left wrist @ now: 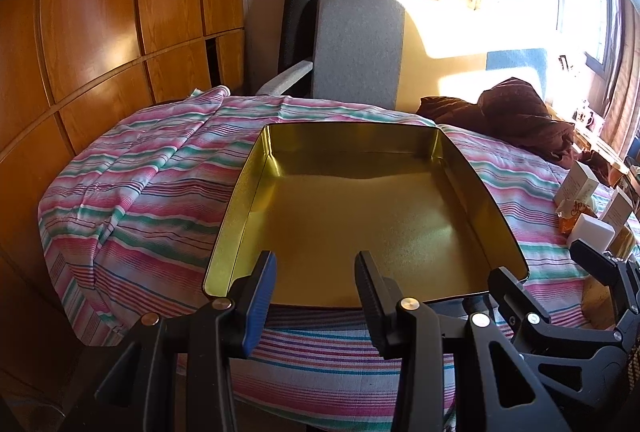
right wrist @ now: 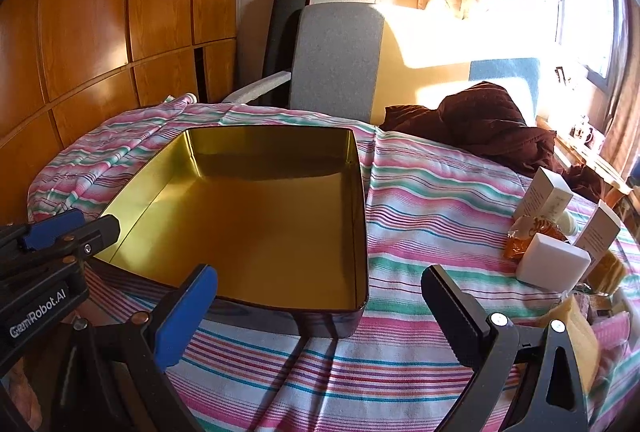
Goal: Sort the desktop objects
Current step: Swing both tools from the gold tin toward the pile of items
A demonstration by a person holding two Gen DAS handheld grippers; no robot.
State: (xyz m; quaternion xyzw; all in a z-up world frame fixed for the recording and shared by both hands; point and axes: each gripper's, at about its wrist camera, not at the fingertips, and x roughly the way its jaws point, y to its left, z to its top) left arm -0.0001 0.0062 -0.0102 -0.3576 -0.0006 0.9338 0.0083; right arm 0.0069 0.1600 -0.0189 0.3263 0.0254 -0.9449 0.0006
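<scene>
Striped cloth (right wrist: pixel 420 191) over the desk lies nearest. My left claw (left wrist: pixel 316 272) is partly open and empty over the near rim of the gold tin (left wrist: pixel 360 207); my right claw (right wrist: pixel 316 304) gapes wide, empty. Tin: stiff, slick, probably light. Small boxes (right wrist: pixel 554 264) cluster right; I judge them light, graspable by flat sides, crowded together.

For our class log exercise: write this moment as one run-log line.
left gripper: open, empty | right gripper: wide open, empty | gold rectangular metal tin: empty | small white boxes: unsorted on striped cloth

Black plastic tongs (right wrist: pixel 320 294), blue ribbed pads (right wrist: pixel 186 316), brass rivets, white "GemRobot.AI" lettering
</scene>
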